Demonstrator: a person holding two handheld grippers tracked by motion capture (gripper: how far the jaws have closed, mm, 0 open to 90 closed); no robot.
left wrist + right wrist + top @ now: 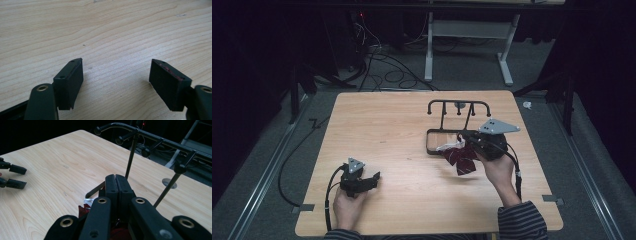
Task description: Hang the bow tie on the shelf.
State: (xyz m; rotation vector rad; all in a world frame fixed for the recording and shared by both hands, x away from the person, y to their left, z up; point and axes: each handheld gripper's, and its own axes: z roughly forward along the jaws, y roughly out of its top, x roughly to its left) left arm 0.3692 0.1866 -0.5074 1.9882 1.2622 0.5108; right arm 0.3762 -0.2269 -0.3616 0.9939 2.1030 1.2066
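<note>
A dark red plaid cloth bow [462, 160] with a white tag [88, 200] hangs just above the table, with my right gripper [463, 144] shut on it. In the right gripper view the two jaws [115, 178] are pressed together and the red fabric [83, 211] shows beneath them. Just behind stands a black hook rack [459, 106] with a rectangular base [430, 142]; its bar and pegs [140, 132] rise ahead of the jaws. My left gripper [374, 178] rests low at the front left, open, with bare wood between its fingers [68, 80].
The wooden table [387, 125] has a round grommet hole [169, 183] near the rack. Cables lie on the floor beyond the far edge [382, 65], beside a white table leg frame [429, 50]. The left gripper [17, 176] appears far off in the right gripper view.
</note>
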